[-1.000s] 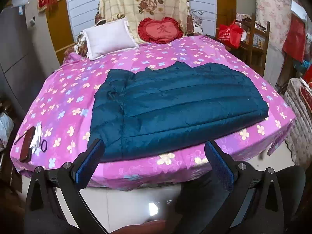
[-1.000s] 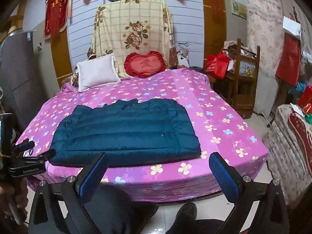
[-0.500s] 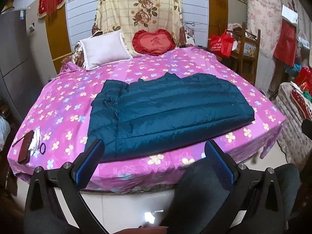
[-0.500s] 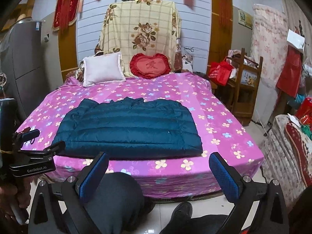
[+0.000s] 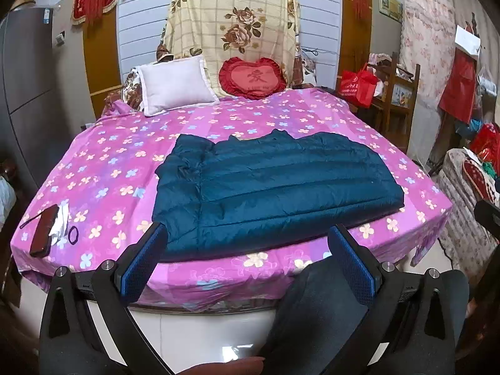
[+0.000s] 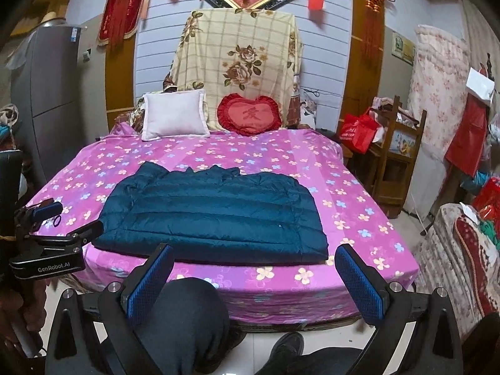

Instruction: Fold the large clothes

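A dark teal quilted down jacket [image 5: 275, 190] lies folded flat near the front edge of a bed with a pink flowered sheet [image 5: 109, 162]. It also shows in the right wrist view [image 6: 212, 215]. My left gripper [image 5: 247, 259] is open and empty, held off the bed in front of its near edge. My right gripper [image 6: 254, 276] is open and empty, also short of the bed's front edge. The left gripper also appears at the left of the right wrist view [image 6: 53, 218].
A dark phone [image 5: 43, 229], white paper and a hair tie [image 5: 73, 234] lie on the bed's front left corner. A white pillow [image 5: 175, 84] and a red heart cushion [image 5: 251, 76] sit at the head. A wooden rack [image 6: 397, 156] stands to the right.
Both grippers have pulled back and tilted up from the bed, so the jacket looks smaller and lower in view. The jacket has not moved. Both stay open.
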Tool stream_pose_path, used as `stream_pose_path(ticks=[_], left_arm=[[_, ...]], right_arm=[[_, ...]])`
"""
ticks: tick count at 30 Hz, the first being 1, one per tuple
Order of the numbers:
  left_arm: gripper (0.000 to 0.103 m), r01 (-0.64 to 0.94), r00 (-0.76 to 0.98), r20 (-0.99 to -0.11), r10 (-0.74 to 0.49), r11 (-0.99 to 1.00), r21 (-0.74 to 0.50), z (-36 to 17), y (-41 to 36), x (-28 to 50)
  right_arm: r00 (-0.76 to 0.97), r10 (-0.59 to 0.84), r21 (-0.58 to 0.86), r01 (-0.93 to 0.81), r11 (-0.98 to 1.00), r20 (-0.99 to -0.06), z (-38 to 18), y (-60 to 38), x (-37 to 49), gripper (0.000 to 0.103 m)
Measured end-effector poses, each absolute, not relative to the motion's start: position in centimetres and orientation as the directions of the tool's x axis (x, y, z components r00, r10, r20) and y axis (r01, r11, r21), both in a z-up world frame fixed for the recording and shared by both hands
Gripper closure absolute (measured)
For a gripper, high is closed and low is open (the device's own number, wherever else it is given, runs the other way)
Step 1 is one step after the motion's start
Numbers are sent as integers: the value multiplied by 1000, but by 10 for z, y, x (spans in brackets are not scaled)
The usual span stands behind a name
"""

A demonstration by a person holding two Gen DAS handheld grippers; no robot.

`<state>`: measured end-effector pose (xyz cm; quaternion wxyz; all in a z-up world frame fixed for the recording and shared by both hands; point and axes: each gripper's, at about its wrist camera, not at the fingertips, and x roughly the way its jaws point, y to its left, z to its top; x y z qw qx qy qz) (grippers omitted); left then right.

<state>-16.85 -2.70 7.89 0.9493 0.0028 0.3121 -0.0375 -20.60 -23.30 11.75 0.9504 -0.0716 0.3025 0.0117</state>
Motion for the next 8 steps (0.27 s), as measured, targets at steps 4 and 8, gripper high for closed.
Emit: stream_pose_path(ticks=[4,8], left_arm=[[0,76,803,-592,-73,997,-20,79,-27,-169],[0,79,801,-594,-78,997,-25,76,-27,-168]], right_arm=[[813,-20,-122,-62,991,-582,115,-236,-206,1],[807,-23,-113,-54,992,-591,110,-239,-205,1]])
